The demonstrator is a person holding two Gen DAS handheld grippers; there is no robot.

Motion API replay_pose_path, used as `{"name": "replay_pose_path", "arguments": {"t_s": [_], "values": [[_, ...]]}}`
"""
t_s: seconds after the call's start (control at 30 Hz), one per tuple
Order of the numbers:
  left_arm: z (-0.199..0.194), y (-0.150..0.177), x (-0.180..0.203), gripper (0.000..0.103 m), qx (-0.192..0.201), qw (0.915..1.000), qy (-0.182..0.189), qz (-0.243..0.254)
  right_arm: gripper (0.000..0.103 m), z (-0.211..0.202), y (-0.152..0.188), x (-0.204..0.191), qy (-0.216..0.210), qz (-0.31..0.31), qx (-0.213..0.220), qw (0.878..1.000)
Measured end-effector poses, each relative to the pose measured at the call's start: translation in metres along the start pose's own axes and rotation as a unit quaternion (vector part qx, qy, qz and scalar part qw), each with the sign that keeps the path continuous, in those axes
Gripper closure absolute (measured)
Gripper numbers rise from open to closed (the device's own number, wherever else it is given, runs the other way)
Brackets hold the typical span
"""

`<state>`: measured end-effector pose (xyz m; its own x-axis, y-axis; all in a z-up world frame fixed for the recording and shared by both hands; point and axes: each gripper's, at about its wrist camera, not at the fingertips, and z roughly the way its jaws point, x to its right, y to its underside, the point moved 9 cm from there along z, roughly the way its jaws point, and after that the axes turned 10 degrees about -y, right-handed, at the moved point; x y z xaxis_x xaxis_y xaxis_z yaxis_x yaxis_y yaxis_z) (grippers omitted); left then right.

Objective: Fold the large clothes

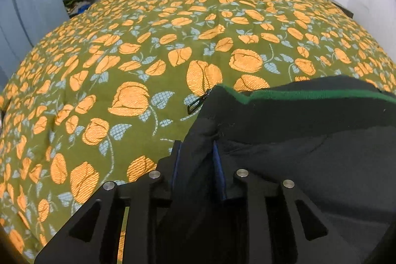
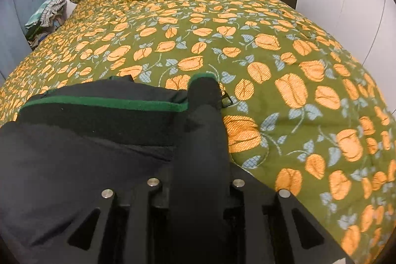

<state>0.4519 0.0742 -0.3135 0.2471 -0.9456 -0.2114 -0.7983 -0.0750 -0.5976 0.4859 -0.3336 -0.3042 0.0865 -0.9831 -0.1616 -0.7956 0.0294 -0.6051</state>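
Fingers on both grippers clamp my dark jacket's corners, keeping it spread for folding on the bed.

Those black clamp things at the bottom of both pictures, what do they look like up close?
Both the left gripper and the right gripper are matte black linkage frames with triangular cut-outs and round silver pins at the joints. The left one's fingers carry blue pads. No cables, markings or sleeves show.
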Motion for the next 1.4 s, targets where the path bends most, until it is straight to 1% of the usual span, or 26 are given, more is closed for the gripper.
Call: {"name": "replay_pose_path", "arguments": {"t_s": [0.17,0.37,0.63,0.77,0.83,0.9,0.93,0.97,1.0,1.03,1.07,1.1,1.17,1.2,1.27,1.33,1.4], "values": [[0.011,0.006,-0.002,0.075,-0.003,0.9992,0.027,-0.028,0.078,0.013,0.007,0.004,-0.018,0.018,0.018,1.0],[0.019,0.011,0.0,0.074,-0.005,0.9982,0.041,-0.042,0.077,0.018,0.01,0.007,-0.042,0.035,0.035,0.998],[0.022,0.011,0.001,0.074,-0.004,0.9981,0.042,-0.045,0.077,0.023,0.011,0.008,-0.053,0.042,0.044,0.997],[0.022,0.01,0.0,0.071,-0.008,0.9979,0.042,-0.048,0.077,0.022,0.011,0.009,-0.054,0.042,0.041,0.997],[0.02,0.009,-0.003,0.067,-0.009,0.9983,0.036,-0.046,0.076,0.021,0.011,0.01,-0.058,0.045,0.043,0.996],[0.015,0.006,-0.008,0.057,-0.02,0.9983,0.032,-0.044,0.074,0.018,0.01,0.011,-0.067,0.051,0.043,0.995],[0.009,0.004,-0.012,0.056,-0.027,0.9982,0.034,-0.042,0.073,0.016,0.009,0.012,-0.075,0.057,0.037,0.995],[0.002,0.001,-0.016,0.051,-0.033,0.9979,0.04,-0.04,0.071,0.014,0.007,0.013,-0.08,0.061,0.029,0.995],[-0.007,-0.002,-0.02,0.047,-0.034,0.9976,0.045,-0.041,0.062,0.01,0.004,0.013,-0.079,0.064,0.022,0.995],[-0.017,-0.006,-0.023,0.046,-0.029,0.9974,0.048,-0.044,0.056,0.0,0.0,0.016,-0.066,0.064,0.016,0.996],[-0.034,-0.012,-0.026,0.044,-0.014,0.9976,0.05,-0.046,0.056,-0.011,-0.004,0.015,-0.06,0.06,0.022,0.996],[-0.049,-0.017,-0.025,0.038,0.001,0.9975,0.055,-0.045,0.056,-0.025,-0.01,0.013,-0.058,0.056,0.035,0.996],[-0.076,-0.026,-0.013,0.03,0.026,0.9965,0.07,-0.039,0.056,-0.049,-0.02,0.002,-0.054,0.048,0.049,0.996],[-0.09,-0.029,0.002,0.027,0.036,0.9952,0.087,-0.028,0.056,-0.061,-0.024,-0.009,-0.056,0.043,0.052,0.996],[-0.107,-0.029,0.042,0.023,0.036,0.992,0.12,0.011,0.053,-0.074,-0.03,-0.037,-0.083,0.033,0.056,0.994],[-0.114,-0.022,0.082,0.023,0.033,0.9883,0.141,0.048,0.05,-0.076,-0.029,-0.078,-0.122,0.019,0.052,0.991],[-0.111,-0.015,0.111,0.023,0.028,0.9865,0.148,0.066,0.05,-0.067,-0.026,-0.106,-0.148,0.007,0.042,0.988]]}}
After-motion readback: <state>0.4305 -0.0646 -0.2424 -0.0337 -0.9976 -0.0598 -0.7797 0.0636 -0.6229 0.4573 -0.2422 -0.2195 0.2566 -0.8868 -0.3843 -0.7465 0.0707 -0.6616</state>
